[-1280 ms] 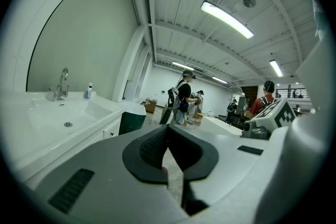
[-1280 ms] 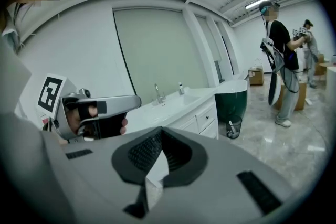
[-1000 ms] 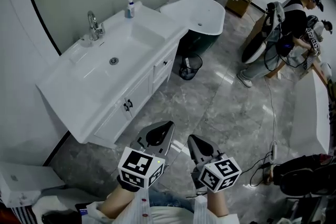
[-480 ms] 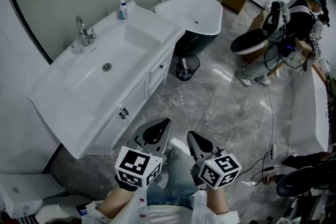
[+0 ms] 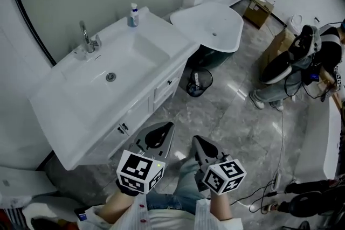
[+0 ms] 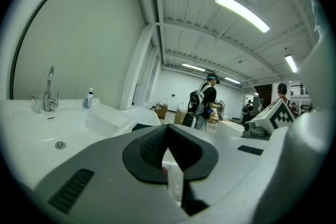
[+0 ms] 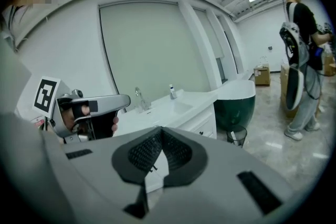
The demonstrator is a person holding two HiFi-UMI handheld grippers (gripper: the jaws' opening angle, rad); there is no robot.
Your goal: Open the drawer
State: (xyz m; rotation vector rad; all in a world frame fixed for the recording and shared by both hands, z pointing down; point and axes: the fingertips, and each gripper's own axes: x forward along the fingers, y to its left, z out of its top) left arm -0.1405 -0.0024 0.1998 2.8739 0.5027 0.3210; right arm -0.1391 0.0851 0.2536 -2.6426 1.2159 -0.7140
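The head view alone takes in the whole white vanity (image 5: pixel 70 116) from above, with the wastebasket (image 5: pixel 198 82) just past its right end. The left gripper view sees only the vanity's top, with faucet (image 6: pixel 50 89) and bottle (image 6: pixel 90 98), plus a ceiling light (image 6: pixel 242 9); the right gripper view is the one that faces the cabinet front.

The drawer (image 5: pixel 166 85) sits at the right end of that front, closed and flush, marked by a small dark handle; its long axis runs along the vanity, lower left to upper right in the head view, and its face looks out over the floor; the right gripper view shows it too (image 7: pixel 202 131).

The left gripper (image 5: pixel 161 132) and right gripper (image 5: pixel 200 145) are side by side, apart from the vanity; both are clenched on nothing, pads meeting at the tips.
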